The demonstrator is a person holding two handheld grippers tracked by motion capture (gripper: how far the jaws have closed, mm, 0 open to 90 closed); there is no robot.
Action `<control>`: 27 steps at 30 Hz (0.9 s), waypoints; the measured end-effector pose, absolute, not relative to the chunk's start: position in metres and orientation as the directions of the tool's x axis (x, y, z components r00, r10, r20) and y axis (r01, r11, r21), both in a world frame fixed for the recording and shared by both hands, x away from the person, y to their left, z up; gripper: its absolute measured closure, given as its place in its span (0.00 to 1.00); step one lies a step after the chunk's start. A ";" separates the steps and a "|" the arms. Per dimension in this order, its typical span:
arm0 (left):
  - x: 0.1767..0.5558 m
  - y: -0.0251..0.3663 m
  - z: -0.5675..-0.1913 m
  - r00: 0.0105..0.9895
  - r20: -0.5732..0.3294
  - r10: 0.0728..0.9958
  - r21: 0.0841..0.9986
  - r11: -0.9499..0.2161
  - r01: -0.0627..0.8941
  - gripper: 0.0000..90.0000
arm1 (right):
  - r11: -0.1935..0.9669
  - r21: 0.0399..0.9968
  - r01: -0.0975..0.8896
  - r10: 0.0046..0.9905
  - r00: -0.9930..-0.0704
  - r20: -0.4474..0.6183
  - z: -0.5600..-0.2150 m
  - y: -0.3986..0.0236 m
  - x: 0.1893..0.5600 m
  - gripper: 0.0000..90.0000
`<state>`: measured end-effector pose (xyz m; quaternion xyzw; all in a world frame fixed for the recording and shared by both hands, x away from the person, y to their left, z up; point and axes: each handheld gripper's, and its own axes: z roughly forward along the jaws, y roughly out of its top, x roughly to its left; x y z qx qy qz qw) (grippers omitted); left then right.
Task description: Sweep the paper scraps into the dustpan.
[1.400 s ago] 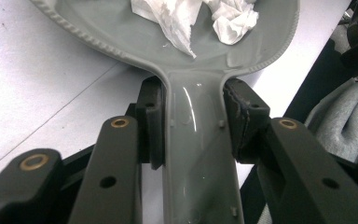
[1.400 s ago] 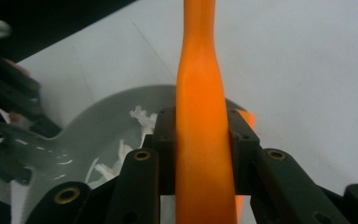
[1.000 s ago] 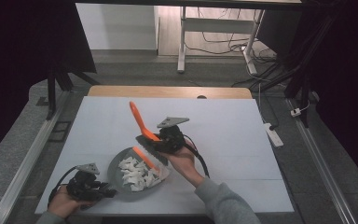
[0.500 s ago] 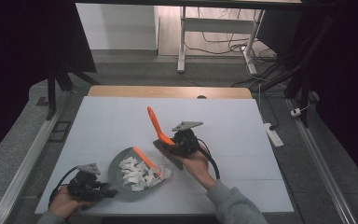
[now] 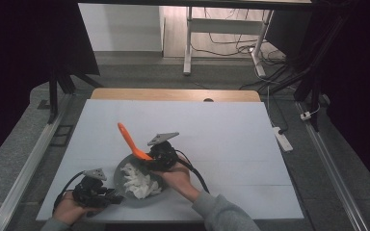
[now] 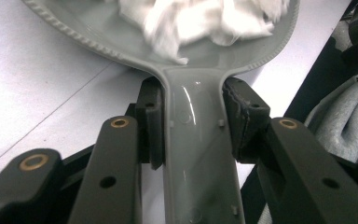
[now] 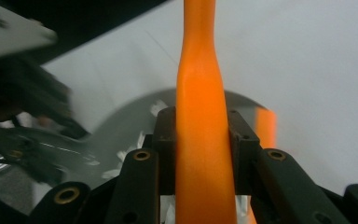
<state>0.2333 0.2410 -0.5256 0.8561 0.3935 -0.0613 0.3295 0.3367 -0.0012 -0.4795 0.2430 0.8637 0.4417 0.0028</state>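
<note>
At the near left edge of the white table (image 5: 231,125), the left gripper (image 5: 94,190) has its jaws clamped on the flat handle (image 6: 198,154) of a grey pan (image 5: 125,166), one pad (image 6: 150,123) pressed to each side of it just below where the handle widens into the beaded rim. The handle looks like stiff, glossy plastic, smooth enough to slip or twist, so a hold close to the bowl seems the steadiest one. In the pan lies a heap of white scraps (image 5: 138,182); they look light, soft and loose, likely to scatter or cling rather than slide as one mass. Just beyond, over the pan's far right rim, the right gripper (image 5: 160,156) is closed around an orange spatula (image 5: 131,142), gripping it partway along its length. The free end slants up and away to the far left. The spatula looks light and somewhat flexible, so a grip nearer the working end would probably give firmer control.
</note>
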 end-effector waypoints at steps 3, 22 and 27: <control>0.233 0.241 -0.526 0.682 -0.366 0.633 0.517 -0.471 0.714 0.69 | 0.494 0.791 0.361 0.409 -0.899 0.155 -0.469 -0.001 0.331 0.77; 0.234 0.241 -0.526 0.682 -0.363 0.635 0.514 -0.474 0.715 0.69 | 0.443 0.768 0.462 0.610 -0.783 0.120 -0.473 -0.066 0.384 0.77; 0.234 0.241 -0.527 0.680 -0.365 0.636 0.515 -0.471 0.716 0.69 | 0.503 0.727 0.467 0.578 -0.807 0.119 -0.492 -0.043 0.381 0.77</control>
